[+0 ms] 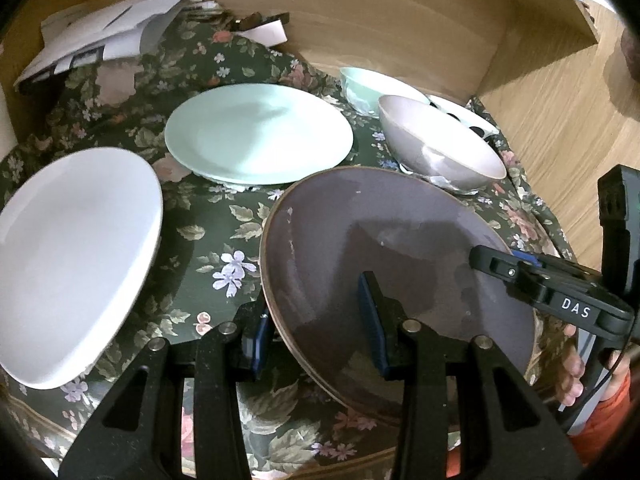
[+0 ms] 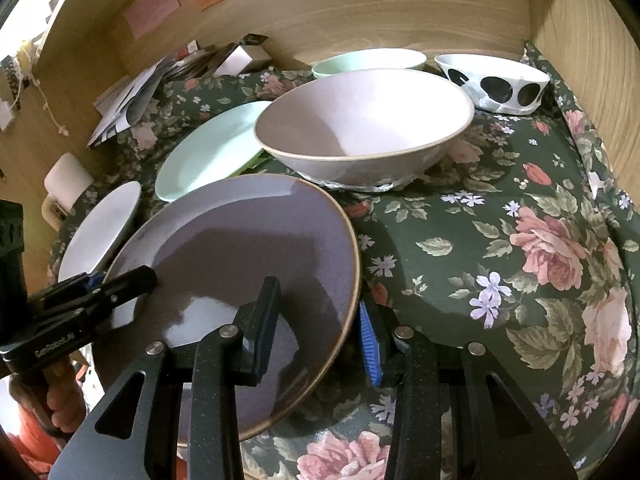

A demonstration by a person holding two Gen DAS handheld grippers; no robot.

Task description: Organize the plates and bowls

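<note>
A purple plate [image 1: 400, 248] with a brown rim is tilted above the floral cloth. My left gripper [image 1: 316, 332] straddles its left rim, one finger over the plate and one under its edge. My right gripper [image 2: 316, 332] straddles its right rim [image 2: 352, 292] the same way, and also shows in the left wrist view [image 1: 504, 268]. A mint plate [image 1: 256, 132] and a white plate [image 1: 72, 256] lie on the cloth. A pale pink bowl [image 2: 360, 124], a mint bowl [image 2: 368, 60] and a black-spotted white bowl [image 2: 496, 80] stand behind.
The floral cloth [image 2: 520, 240] covers a round table inside a wooden alcove with walls [image 2: 360, 12] behind and at the right. Papers [image 1: 108, 32] and small items lie at the back left. A white roll [image 2: 68, 180] stands at the left.
</note>
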